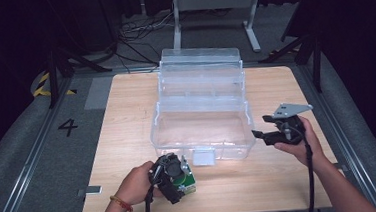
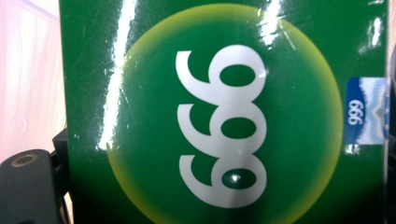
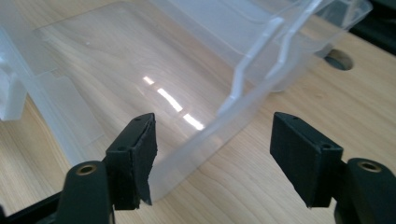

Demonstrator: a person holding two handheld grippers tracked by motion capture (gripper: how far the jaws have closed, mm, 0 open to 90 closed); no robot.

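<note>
A green carton (image 1: 188, 182) printed with white digits in a yellow disc (image 2: 224, 116) rests on the wooden table (image 1: 127, 120) near its front edge. My left gripper (image 1: 173, 179) is shut on it, with one black finger (image 2: 28, 186) against the carton's side. A clear plastic tiered box (image 1: 202, 120) stands open in the middle of the table. My right gripper (image 1: 260, 133) hovers at its right front corner, open. The box's thin clear wall (image 3: 243, 107) runs between the spread pads (image 3: 140, 154) without touching them.
A clear latch flap (image 1: 203, 156) hangs at the box's front. The table has a round hole (image 3: 338, 59) beyond the box. A grey metal stand (image 1: 214, 9) and cables lie on the floor past the far edge. Bare wood lies left and right of the box.
</note>
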